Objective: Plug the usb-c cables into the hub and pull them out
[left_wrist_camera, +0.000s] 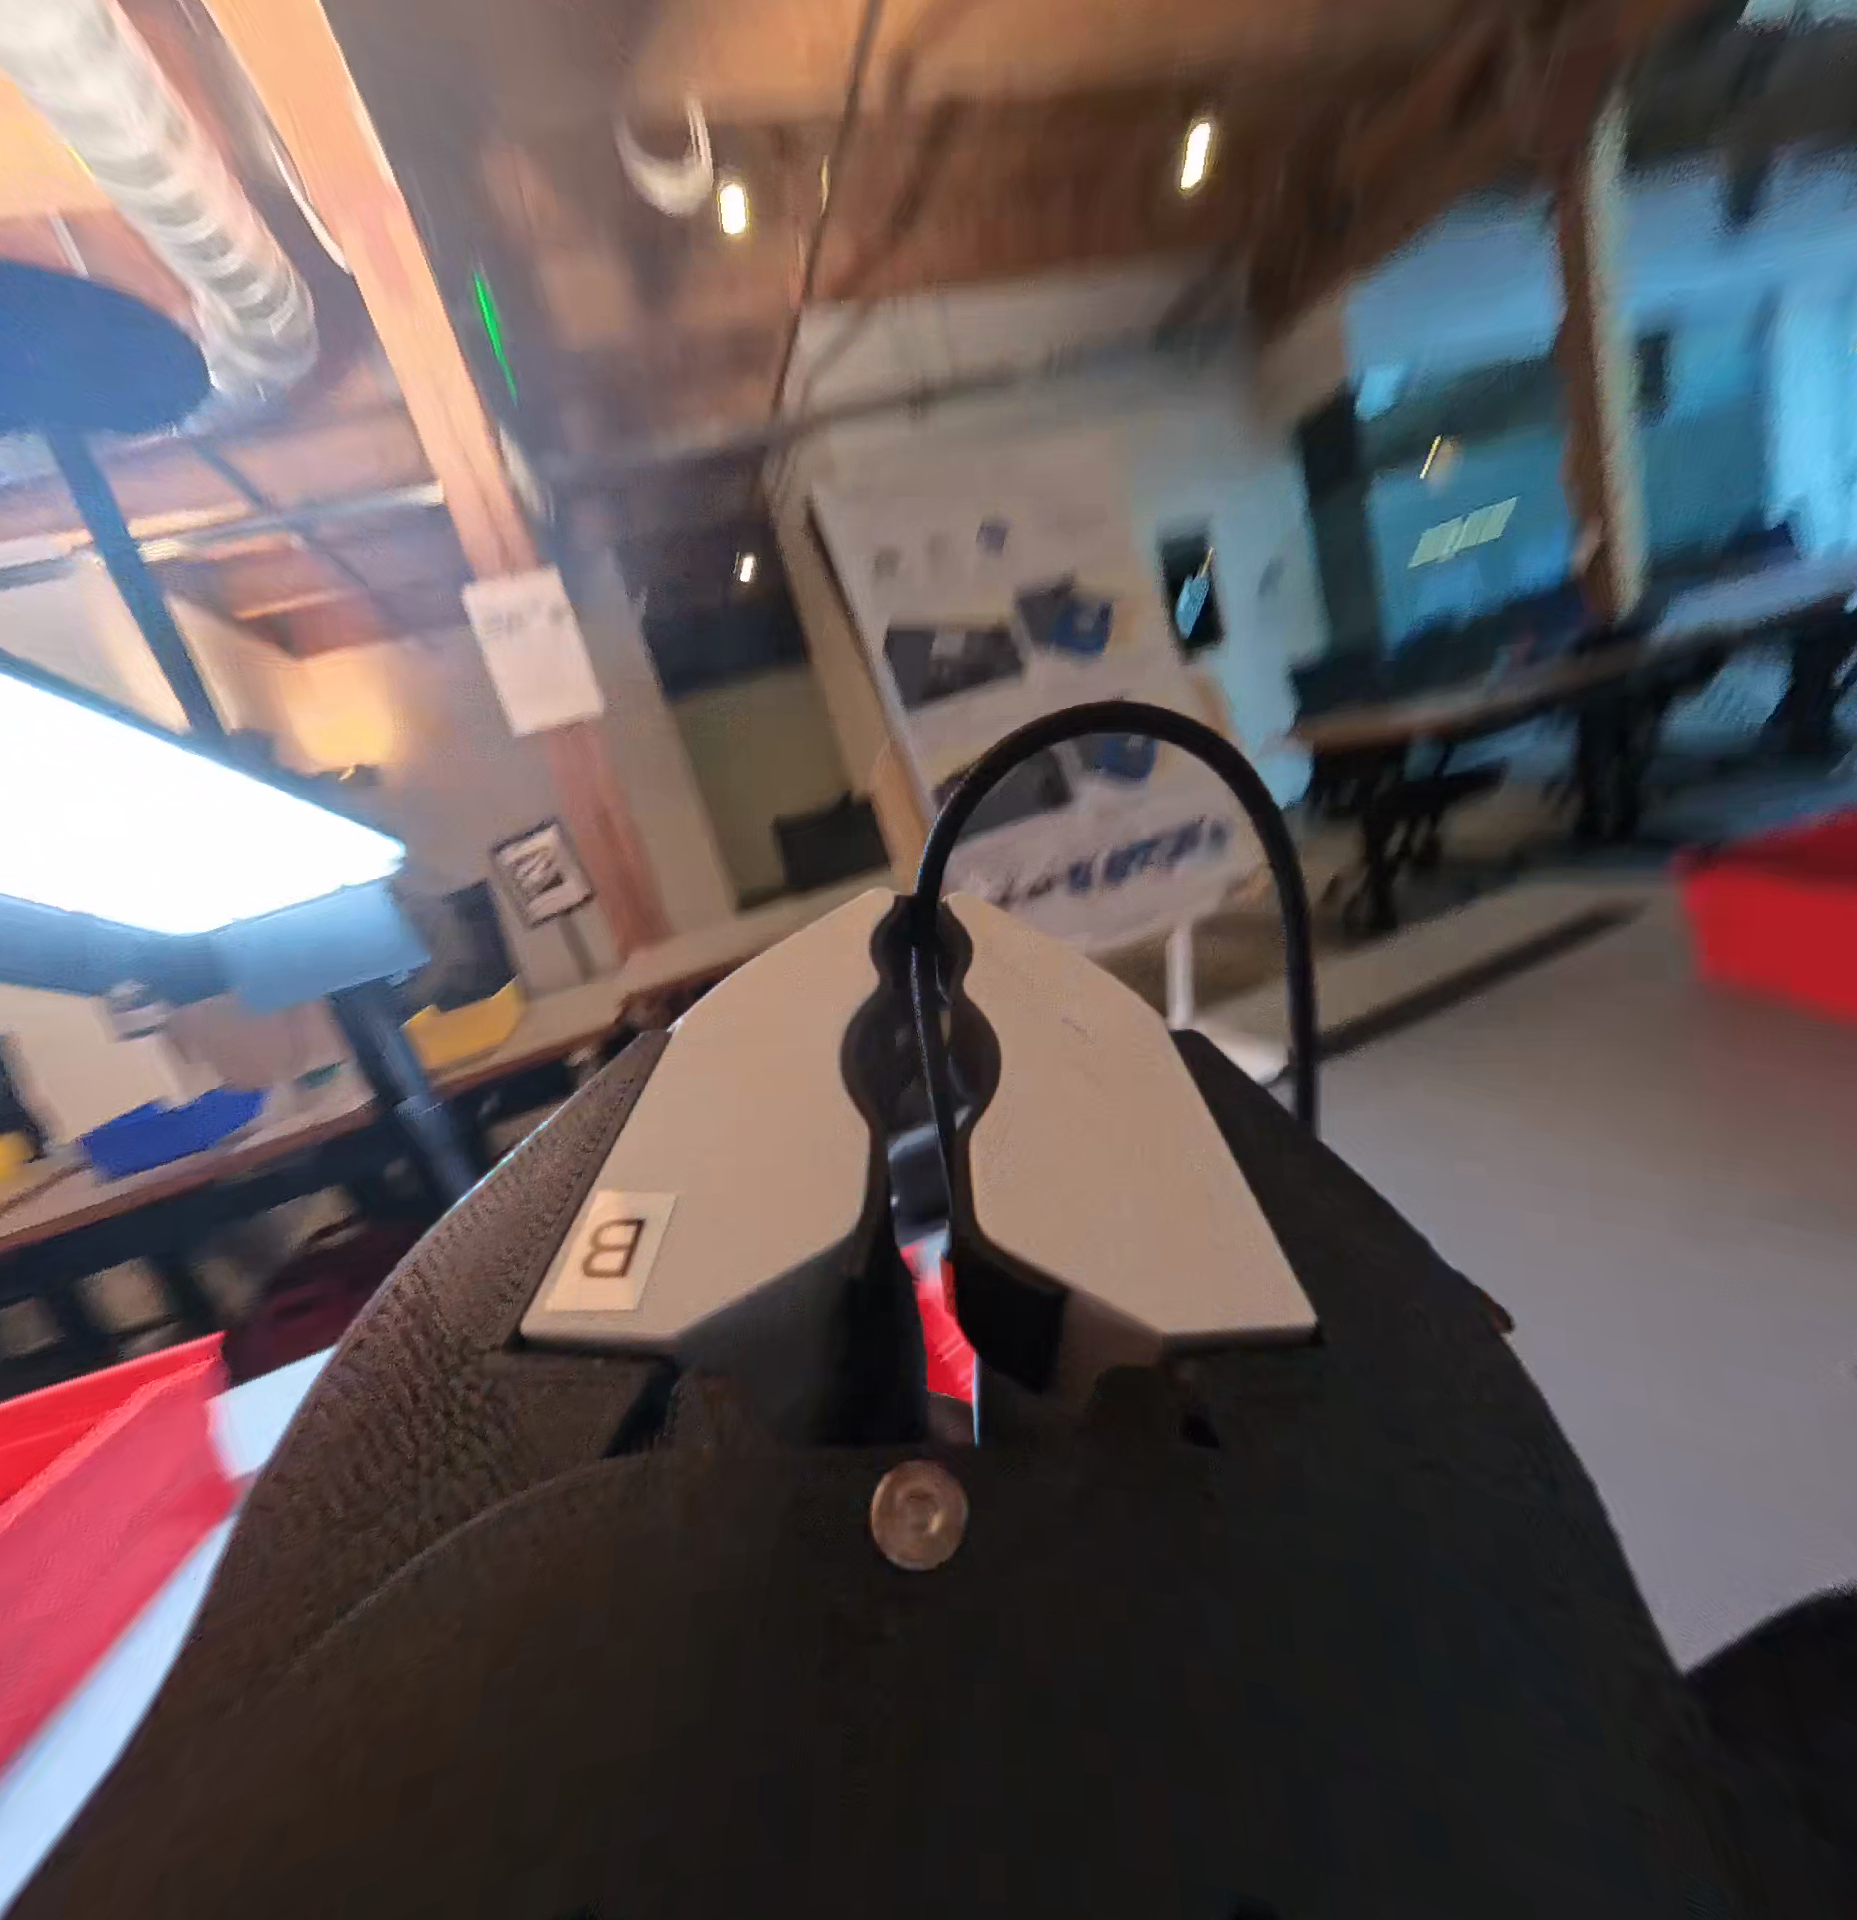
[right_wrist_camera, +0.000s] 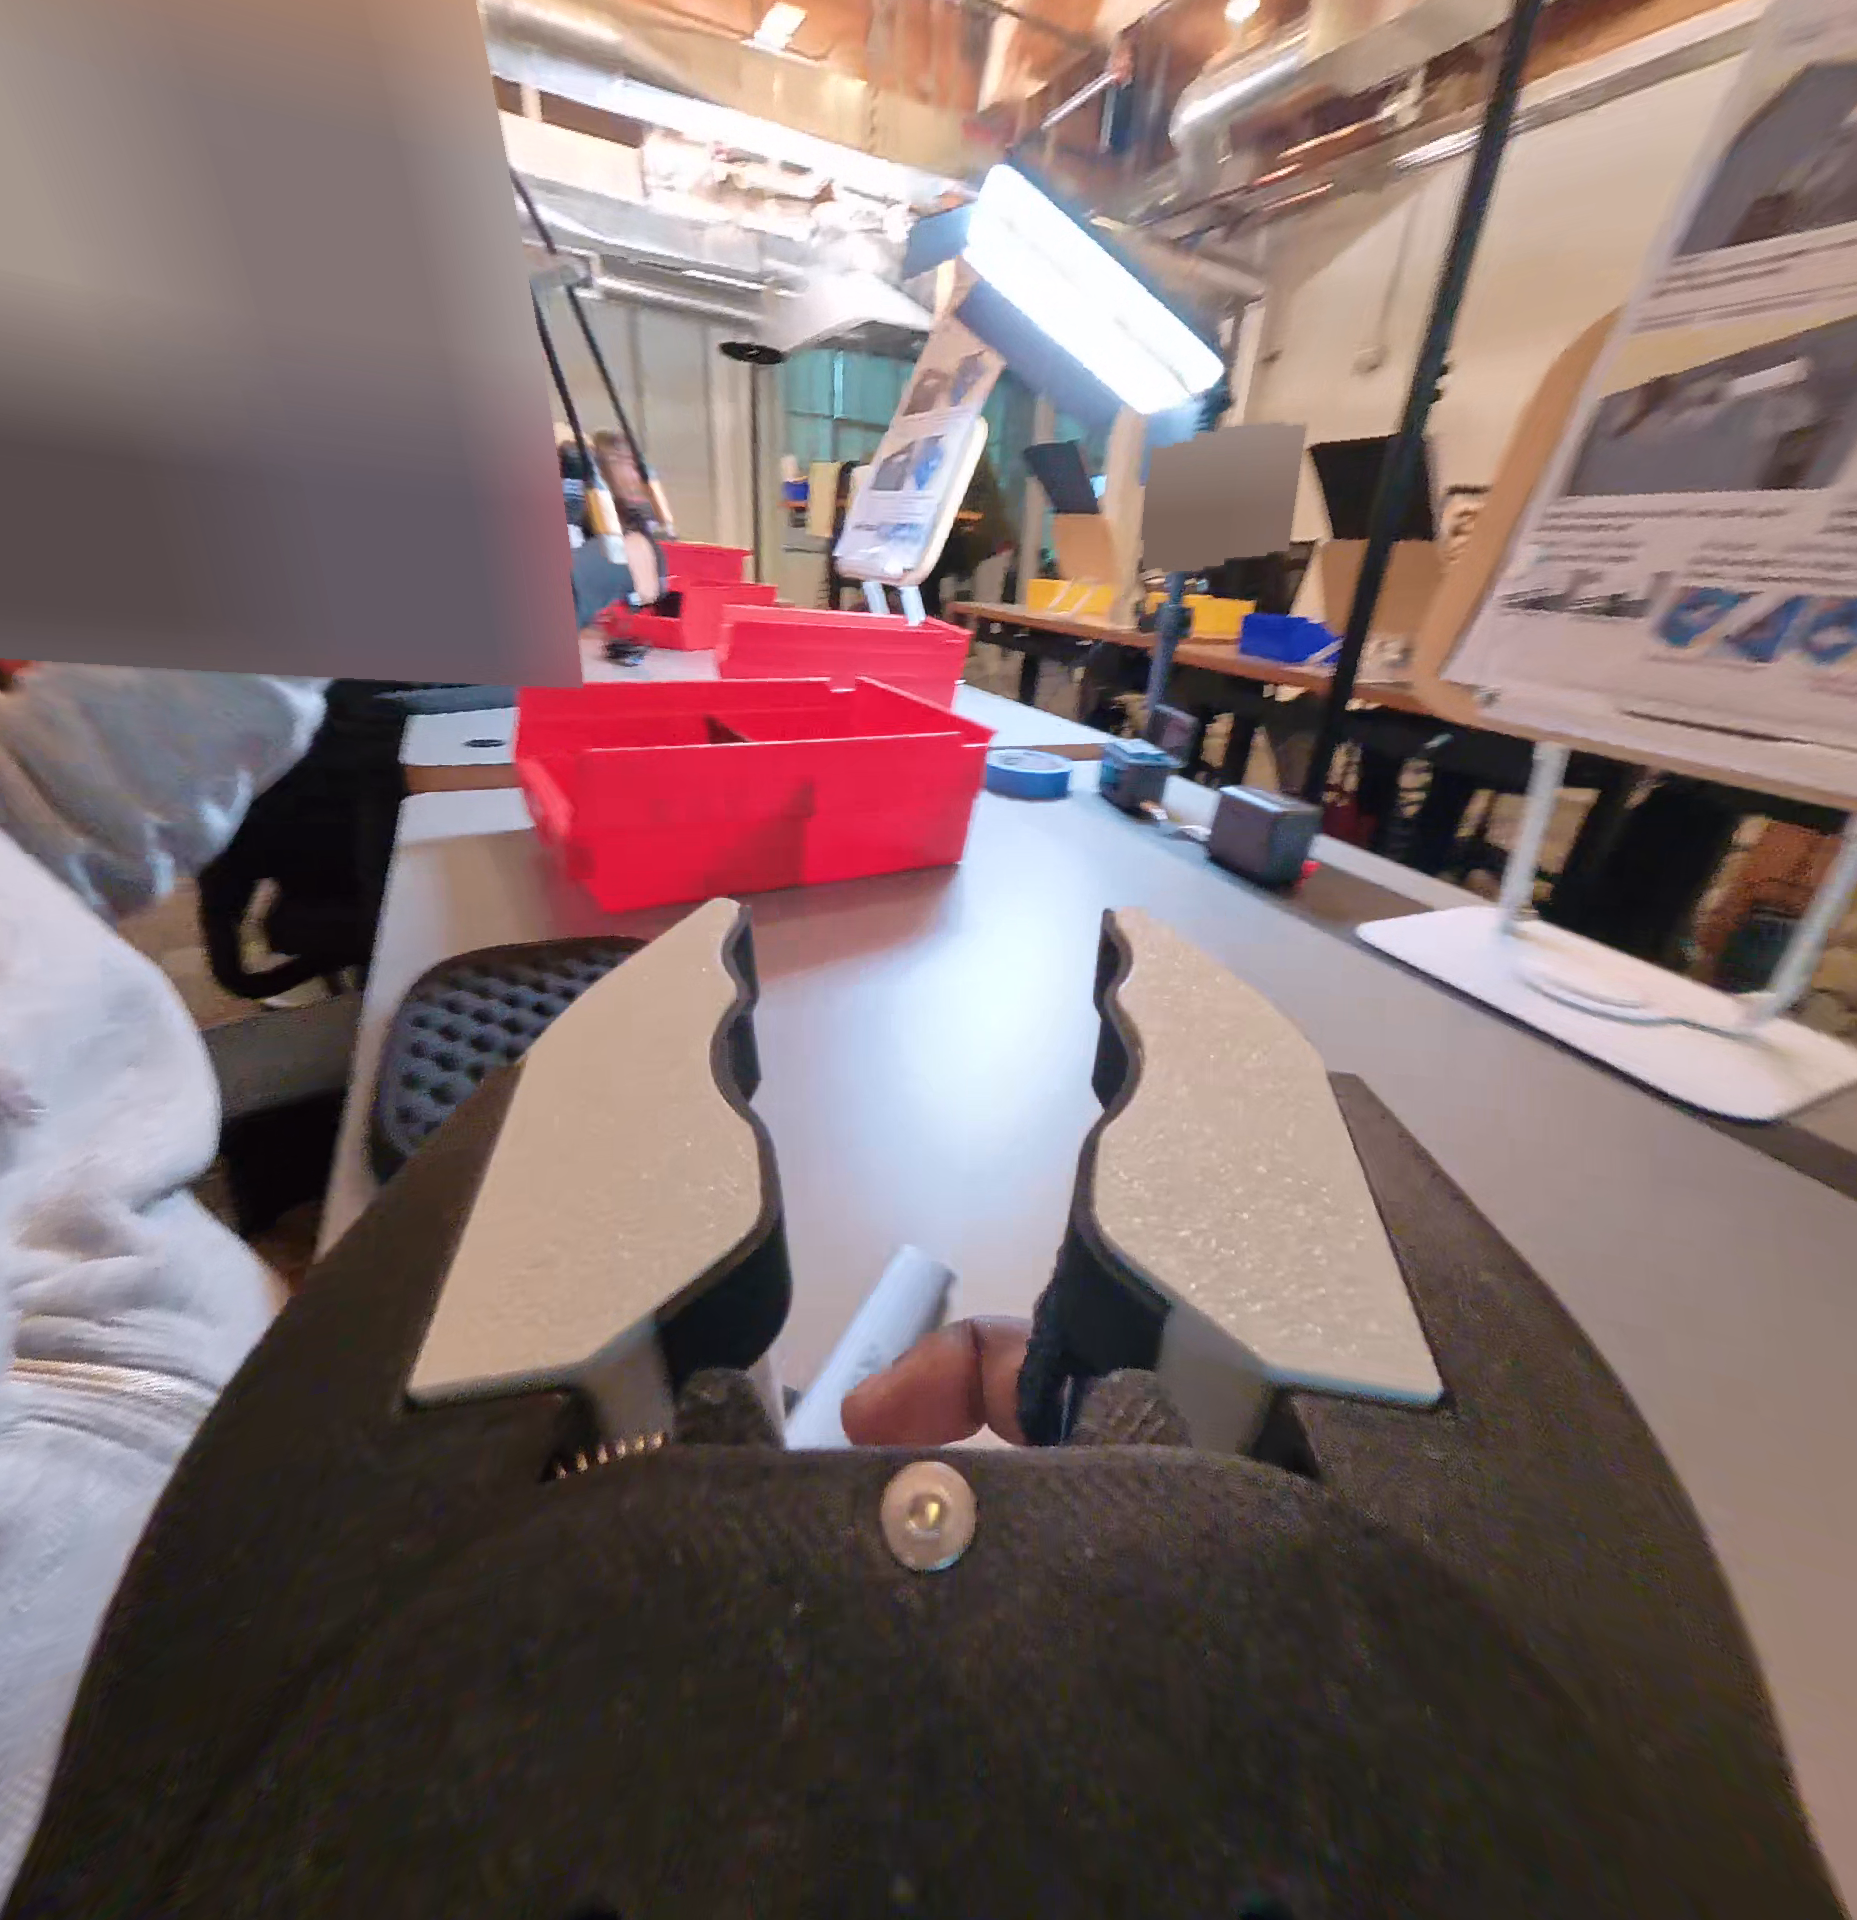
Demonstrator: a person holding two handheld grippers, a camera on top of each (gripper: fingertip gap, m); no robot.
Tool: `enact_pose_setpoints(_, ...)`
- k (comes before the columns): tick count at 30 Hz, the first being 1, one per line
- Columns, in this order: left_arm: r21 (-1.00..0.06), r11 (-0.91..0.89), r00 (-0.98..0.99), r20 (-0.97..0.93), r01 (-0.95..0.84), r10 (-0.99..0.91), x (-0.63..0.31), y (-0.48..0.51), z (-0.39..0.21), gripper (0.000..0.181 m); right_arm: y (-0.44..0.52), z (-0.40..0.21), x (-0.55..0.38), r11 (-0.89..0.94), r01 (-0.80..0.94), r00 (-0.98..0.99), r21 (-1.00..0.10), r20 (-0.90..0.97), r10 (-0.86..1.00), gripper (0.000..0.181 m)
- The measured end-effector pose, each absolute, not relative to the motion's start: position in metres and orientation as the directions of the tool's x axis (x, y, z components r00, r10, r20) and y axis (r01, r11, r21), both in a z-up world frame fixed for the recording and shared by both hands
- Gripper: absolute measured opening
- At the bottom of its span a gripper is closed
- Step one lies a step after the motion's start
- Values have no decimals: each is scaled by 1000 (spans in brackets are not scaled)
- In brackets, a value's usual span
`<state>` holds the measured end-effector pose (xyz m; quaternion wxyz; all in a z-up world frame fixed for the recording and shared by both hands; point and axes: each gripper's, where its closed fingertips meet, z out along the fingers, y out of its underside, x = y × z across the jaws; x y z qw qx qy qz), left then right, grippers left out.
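In the left wrist view, my left gripper (left_wrist_camera: 929, 909) is shut on a thin black cable (left_wrist_camera: 1111, 712). The cable runs up between the grey fingers (left_wrist_camera: 758, 1101), loops above the tips and drops behind the right finger. Its plug is hidden. This view is blurred and points up into the room. In the right wrist view, my right gripper (right_wrist_camera: 924, 925) is open and empty above the grey table (right_wrist_camera: 934, 1039). Low between its jaws, a hand's fingertips (right_wrist_camera: 934, 1382) hold a slim white object (right_wrist_camera: 888, 1330); I cannot tell whether it is the hub.
A red bin (right_wrist_camera: 758, 800) stands on the table ahead of the right gripper, with more red bins behind it. A blue tape roll (right_wrist_camera: 1028, 771), small grey boxes (right_wrist_camera: 1262, 831) and a white sign stand (right_wrist_camera: 1630, 1039) are to the right. A person's light sleeve (right_wrist_camera: 82, 1143) is at the left. Some 40 cm of space lies between my two pairs of fingers.
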<state>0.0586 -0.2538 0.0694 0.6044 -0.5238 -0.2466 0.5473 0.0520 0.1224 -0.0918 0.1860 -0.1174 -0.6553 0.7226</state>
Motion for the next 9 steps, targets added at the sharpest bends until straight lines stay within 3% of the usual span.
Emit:
enact_pose_setpoints(4, -796, 265, 519, -72, -544, 852, 92, -204, 71, 4, 98, -85, 73, -31, -78, -937, -996, 62, 343, 60)
enact_pose_setpoints(9, -506, 743, 817, 120, -438, 564, 122, -160, 55, 4, 68, -71, 104, 25, -94, -953, -995, 97, 285, 54)
